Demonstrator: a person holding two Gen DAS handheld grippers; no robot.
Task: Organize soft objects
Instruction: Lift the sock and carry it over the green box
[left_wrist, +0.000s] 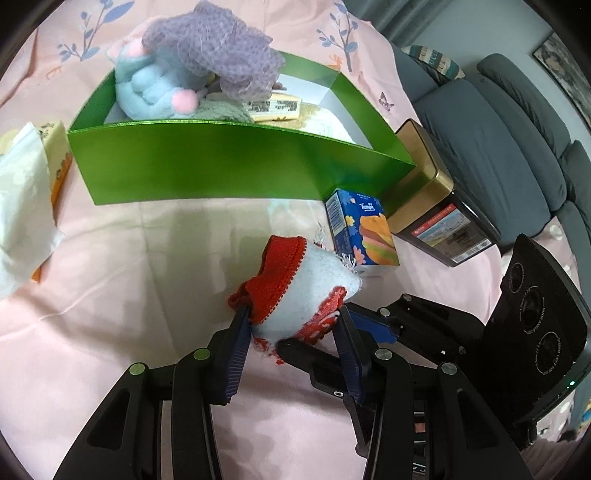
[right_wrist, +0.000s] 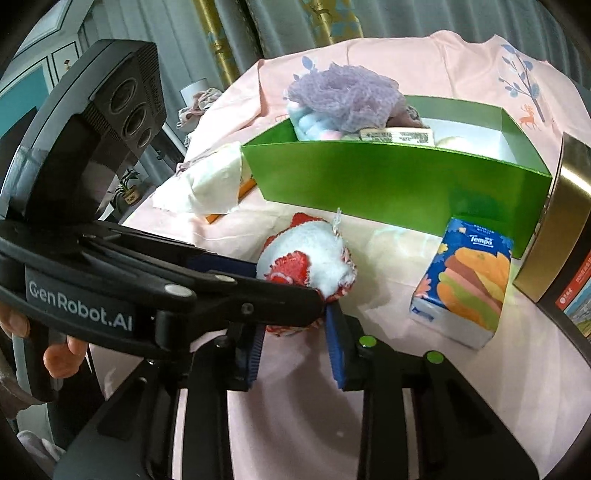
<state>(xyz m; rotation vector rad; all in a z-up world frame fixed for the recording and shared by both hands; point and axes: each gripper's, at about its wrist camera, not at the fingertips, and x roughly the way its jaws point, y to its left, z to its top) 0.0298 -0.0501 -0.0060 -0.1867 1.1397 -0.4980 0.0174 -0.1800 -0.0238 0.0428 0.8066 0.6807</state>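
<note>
in the box (left_wrist: 236, 166): plush toy (left_wrist: 155, 92), mesh puff (left_wrist: 214, 55)
left: sock (left_wrist: 310, 288), tissues (left_wrist: 369, 236) near the bed's edge
left gripper (left_wrist: 291, 325): clamped on sock
right gripper (right_wrist: 295, 325): can't tell

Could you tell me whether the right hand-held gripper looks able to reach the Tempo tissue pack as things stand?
Probably not directly: the right hand-held gripper is shut on the red-and-white sock, though the Tempo tissue pack stands nearby with nothing between.

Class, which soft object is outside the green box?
The red-and-white knitted ball, gripped in front of the box; the blue plush toy and purple mesh pouf sit inside.
</note>
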